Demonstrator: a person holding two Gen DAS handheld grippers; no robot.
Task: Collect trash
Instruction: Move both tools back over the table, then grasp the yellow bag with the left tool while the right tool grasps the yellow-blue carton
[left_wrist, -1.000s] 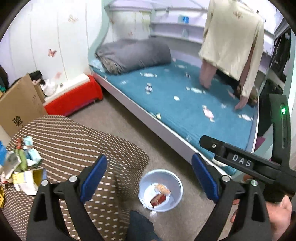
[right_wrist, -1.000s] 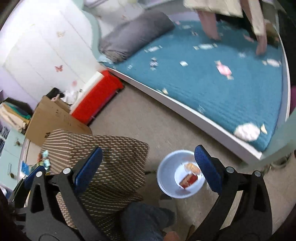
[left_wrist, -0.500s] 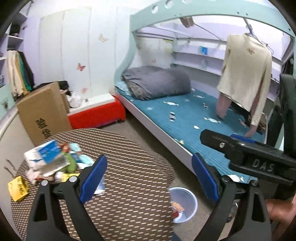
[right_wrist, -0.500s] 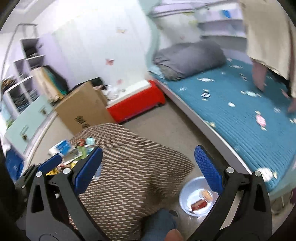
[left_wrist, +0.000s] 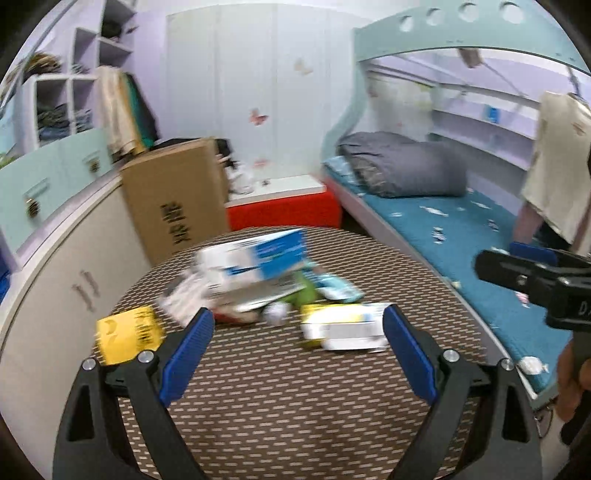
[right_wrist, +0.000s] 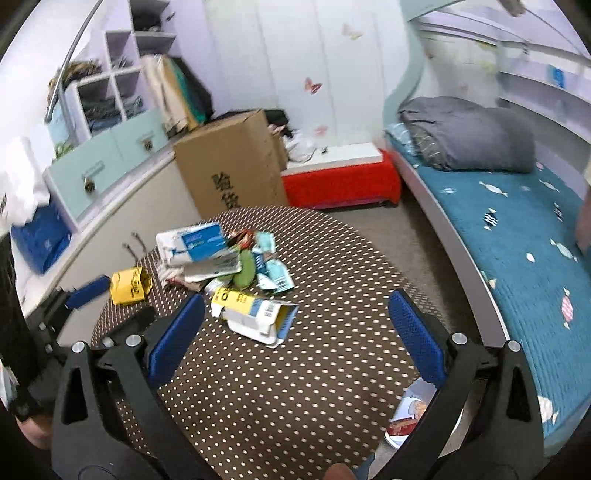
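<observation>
A pile of trash lies on a round brown dotted table (left_wrist: 280, 398) (right_wrist: 332, 369): a blue-and-white packet (left_wrist: 255, 262) (right_wrist: 192, 245), a yellow box (left_wrist: 127, 334) (right_wrist: 129, 284), a flattened yellow-and-white carton (left_wrist: 343, 326) (right_wrist: 255, 314), a green wrapper (right_wrist: 245, 271) and light blue wrappers (right_wrist: 275, 275). My left gripper (left_wrist: 295, 350) is open and empty, just short of the pile. My right gripper (right_wrist: 295, 332) is open and empty above the table, with the carton between its fingertips in view. A clear bin (right_wrist: 410, 417) holding wrappers stands on the floor at the table's right edge.
A cardboard box (left_wrist: 173, 199) (right_wrist: 231, 162) and a red storage box (left_wrist: 284, 210) (right_wrist: 341, 184) stand behind the table. A white cabinet (left_wrist: 70, 273) runs along the left. A bunk bed with a teal mattress (left_wrist: 461, 251) (right_wrist: 524, 251) is on the right.
Both grippers have swung up and left from the bin on the floor to the table; the trash pile now sits in the middle of both views. Both stay open.
</observation>
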